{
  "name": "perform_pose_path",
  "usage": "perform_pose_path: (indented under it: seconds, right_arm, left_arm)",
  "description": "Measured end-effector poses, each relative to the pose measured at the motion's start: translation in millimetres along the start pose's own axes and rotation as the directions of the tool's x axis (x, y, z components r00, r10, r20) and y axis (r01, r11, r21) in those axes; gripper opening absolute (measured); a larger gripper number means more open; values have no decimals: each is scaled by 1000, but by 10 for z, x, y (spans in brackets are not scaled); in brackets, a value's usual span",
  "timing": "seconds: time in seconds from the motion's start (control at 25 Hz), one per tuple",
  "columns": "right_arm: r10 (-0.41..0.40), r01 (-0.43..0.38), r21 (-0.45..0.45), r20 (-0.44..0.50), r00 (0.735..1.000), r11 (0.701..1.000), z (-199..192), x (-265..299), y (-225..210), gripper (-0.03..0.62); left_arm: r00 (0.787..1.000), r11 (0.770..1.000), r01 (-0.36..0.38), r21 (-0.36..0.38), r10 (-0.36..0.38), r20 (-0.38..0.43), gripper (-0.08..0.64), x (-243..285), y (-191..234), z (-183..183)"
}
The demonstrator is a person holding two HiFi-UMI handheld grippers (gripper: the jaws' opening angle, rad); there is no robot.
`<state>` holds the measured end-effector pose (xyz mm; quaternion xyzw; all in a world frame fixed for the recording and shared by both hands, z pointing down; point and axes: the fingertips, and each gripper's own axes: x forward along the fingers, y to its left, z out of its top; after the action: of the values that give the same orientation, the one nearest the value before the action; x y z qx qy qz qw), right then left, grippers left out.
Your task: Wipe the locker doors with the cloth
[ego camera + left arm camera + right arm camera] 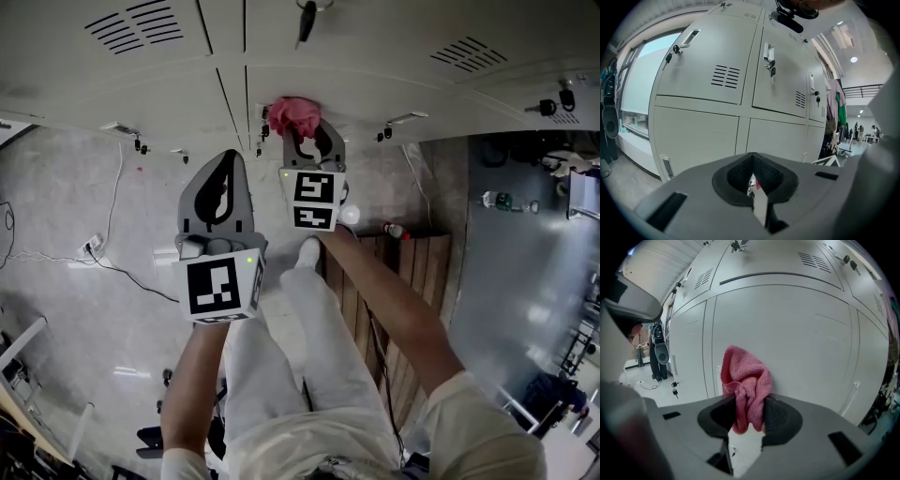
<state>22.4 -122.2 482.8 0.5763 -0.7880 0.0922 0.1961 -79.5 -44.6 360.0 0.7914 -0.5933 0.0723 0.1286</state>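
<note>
A pink cloth (pixel 745 380) bulges out of my right gripper (pixel 750 411), whose jaws are shut on it. In the head view the same cloth (pixel 293 114) touches the lower part of the grey locker doors (pixel 375 56), with the right gripper (pixel 307 141) just below it. My left gripper (pixel 219 187) hangs lower and to the left, away from the lockers, jaws together with nothing in them. Seen from the left gripper (pixel 752 180), the locker doors (pixel 722 79) stand a short way ahead. From the right gripper, a lower locker door (pixel 783 333) fills the frame.
Keys hang from several locker locks (pixel 770 68). A wooden slatted platform (pixel 412 281) lies on the floor to the right. Cables (pixel 56 253) trail over the grey floor at the left. A person's white trouser legs (pixel 309 375) stand below the grippers.
</note>
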Motion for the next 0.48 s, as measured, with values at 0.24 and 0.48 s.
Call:
perform_pose_path:
  seconds: [0.24, 0.48]
  right_arm:
    - [-16, 16, -1, -6, 1000, 1000, -35, -51, -193, 143]
    - [-23, 23, -2, 1, 1000, 1000, -51, -90, -370, 143]
  left_arm:
    - [1000, 1000, 10, 5, -10, 5, 3, 65, -138, 24]
    - [1000, 1000, 22, 7, -22, -1, 3, 151, -311, 19]
